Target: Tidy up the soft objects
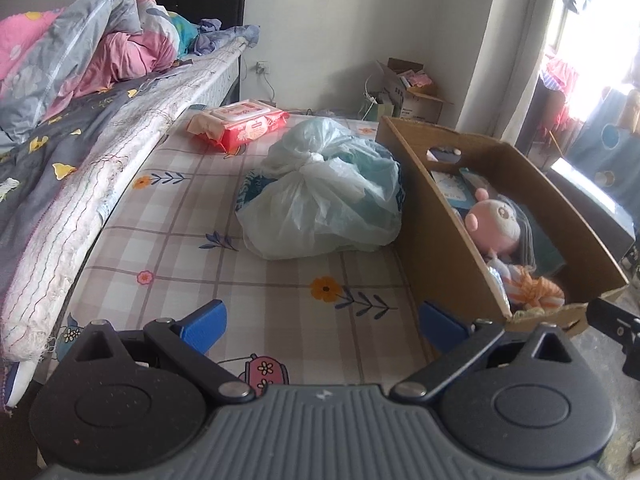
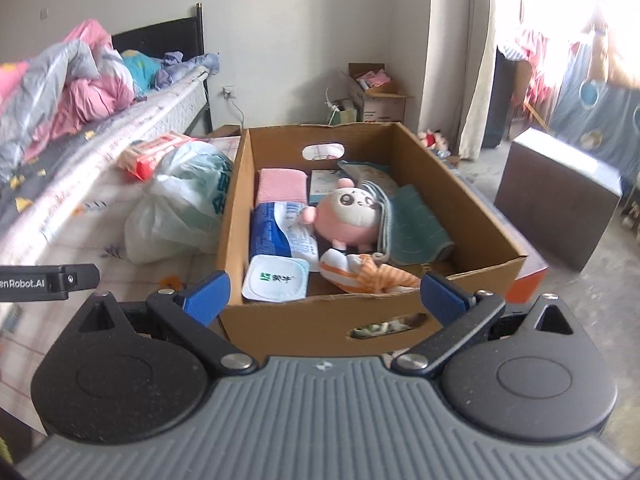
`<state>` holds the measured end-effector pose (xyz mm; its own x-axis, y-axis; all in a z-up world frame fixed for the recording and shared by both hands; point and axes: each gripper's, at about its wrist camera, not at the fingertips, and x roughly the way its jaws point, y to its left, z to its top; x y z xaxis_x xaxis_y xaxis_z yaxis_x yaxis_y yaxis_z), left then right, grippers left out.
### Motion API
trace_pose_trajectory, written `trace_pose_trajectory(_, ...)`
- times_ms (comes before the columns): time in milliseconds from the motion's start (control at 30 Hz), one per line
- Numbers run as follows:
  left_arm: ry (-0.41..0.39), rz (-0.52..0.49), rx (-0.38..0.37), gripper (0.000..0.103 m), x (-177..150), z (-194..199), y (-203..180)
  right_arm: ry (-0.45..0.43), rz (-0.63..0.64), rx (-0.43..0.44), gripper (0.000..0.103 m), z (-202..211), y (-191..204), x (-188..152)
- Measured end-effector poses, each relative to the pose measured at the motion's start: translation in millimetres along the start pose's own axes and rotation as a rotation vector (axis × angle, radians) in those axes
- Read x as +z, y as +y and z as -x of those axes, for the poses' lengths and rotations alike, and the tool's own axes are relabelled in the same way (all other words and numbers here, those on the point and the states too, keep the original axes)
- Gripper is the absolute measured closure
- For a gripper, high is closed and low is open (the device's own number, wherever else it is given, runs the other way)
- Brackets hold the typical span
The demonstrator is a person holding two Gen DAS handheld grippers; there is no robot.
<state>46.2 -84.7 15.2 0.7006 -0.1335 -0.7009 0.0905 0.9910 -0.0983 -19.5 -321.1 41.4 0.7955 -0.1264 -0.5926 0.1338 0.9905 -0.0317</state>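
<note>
A brown cardboard box (image 2: 436,176) stands on a low checked mattress (image 1: 224,264); it also shows in the left wrist view (image 1: 436,224). Inside lie a pink plush doll (image 2: 348,216), an orange striped plush (image 2: 376,274), a teal cloth (image 2: 416,228), a pink towel (image 2: 280,186), a blue wipes pack (image 2: 280,232) and a white pack (image 2: 276,280). A tied pale plastic bag (image 1: 320,196) and a red wipes pack (image 1: 240,124) lie on the mattress left of the box. My left gripper (image 1: 324,324) is open and empty over the mattress. My right gripper (image 2: 324,300) is open and empty at the box's near wall.
A bed with pink and grey quilts (image 1: 80,60) runs along the left. An open carton (image 2: 376,96) stands by the far wall. A dark cabinet (image 2: 556,196) stands right of the box on the concrete floor. A curtain (image 2: 480,60) hangs by the window.
</note>
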Motion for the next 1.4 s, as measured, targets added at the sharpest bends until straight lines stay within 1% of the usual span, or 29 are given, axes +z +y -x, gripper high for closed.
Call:
trace_pose_trajectory(67, 0.005, -0.009, 0.003, 0.000, -3.6, 0.0, -7.5, 0.011, -0.002, 0.005, 0.001, -2.8, 1.5, -2.8)
trace_pose_trajectory(233, 0.012, -0.046, 0.010, 0.000, -12.8, 1.2, -27.6, 0.108, -0.011, 0.048, 0.001, -16.6, 5.8, -10.3)
trace_pose_trajectory(367, 0.017, -0.068, 0.032, 0.001, -17.0, 1.3, -37.8, 0.127, -0.014, 0.053, 0.001, -23.5, 3.5, -11.0)
trace_pose_trajectory(500, 0.033, -0.062, 0.028, 0.001, -16.7, -1.5, -38.8, 0.145, -0.023, 0.054, 0.001, -30.2, -1.1, -9.8)
trace_pose_trajectory(667, 0.041, -0.066, 0.041, 0.001, -16.1, -5.0, -40.3, 0.153, -0.022, 0.061, 0.001, -34.1, -1.5, -9.9)
trace_pose_trajectory(1400, 0.068, -0.058, 0.039, 0.002, -17.7, -8.2, -39.3, 0.159, 0.001, 0.058, 0.001, -38.6, 0.6, -11.8)
